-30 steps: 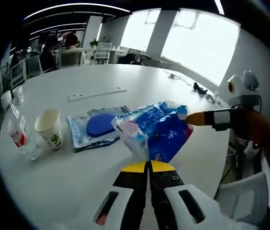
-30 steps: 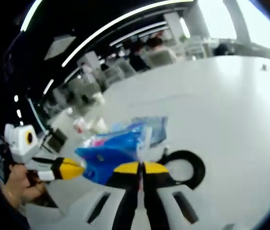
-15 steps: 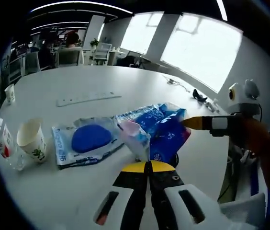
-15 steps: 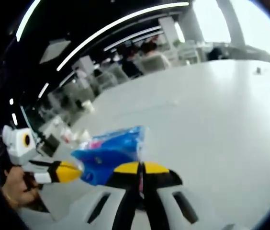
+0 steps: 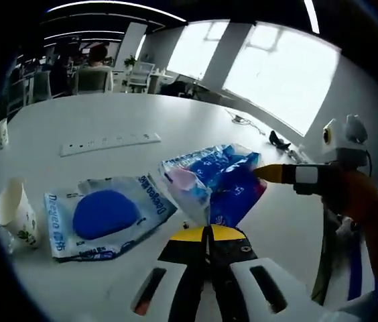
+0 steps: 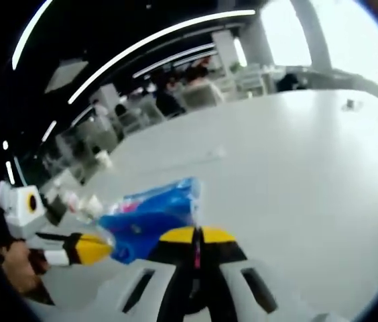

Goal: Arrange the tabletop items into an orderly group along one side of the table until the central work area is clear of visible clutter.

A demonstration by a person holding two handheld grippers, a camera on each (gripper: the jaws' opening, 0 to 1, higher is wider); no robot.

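While both jaw pairs are pinching together on it, the blue tissue pack is hanging above the white table, left gripper clamping its near end, right gripper its far end. Flat clear pouch with a blue disc is lying just left of it, paper cup standing further left, power strip behind.

The paper cup is partly cut off; print on the blue pack is unreadable.

Crumpled blue packet raised above flat blue-disc pouch.
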